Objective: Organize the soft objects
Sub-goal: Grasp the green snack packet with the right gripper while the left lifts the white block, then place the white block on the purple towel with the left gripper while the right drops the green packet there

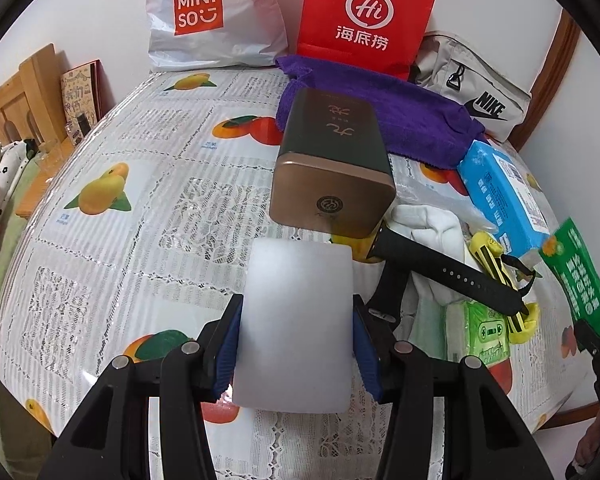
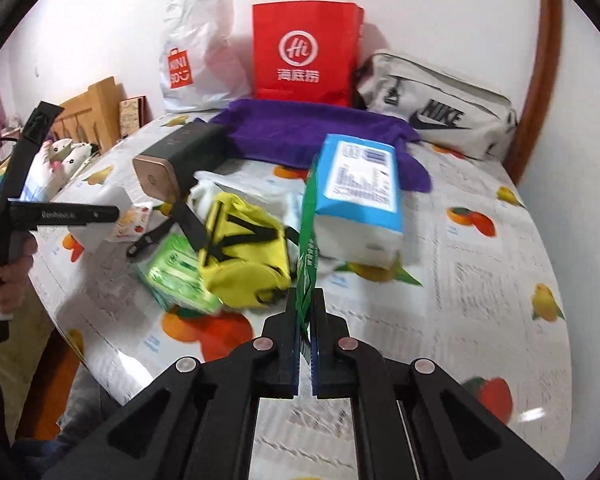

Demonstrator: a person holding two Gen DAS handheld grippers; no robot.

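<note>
Green packet pinched thin and edge-up in the shut right gripper, just right of the pile on the counter; white foam block squeezed upright in the half-open left gripper, left of the pile.

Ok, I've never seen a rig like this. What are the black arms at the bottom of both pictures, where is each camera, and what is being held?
There is no robot: a person holds a two-finger gripper in each hand, and each carries a fisheye camera looking along its fingers.

The left gripper grips a white foam block between its blue pads. The right gripper is shut on a thin green packet.

On the fruit-print tablecloth lie a bronze tin, a purple towel, a blue tissue pack, a yellow pouch and a black strap. Bags stand behind them, at the wall.
</note>
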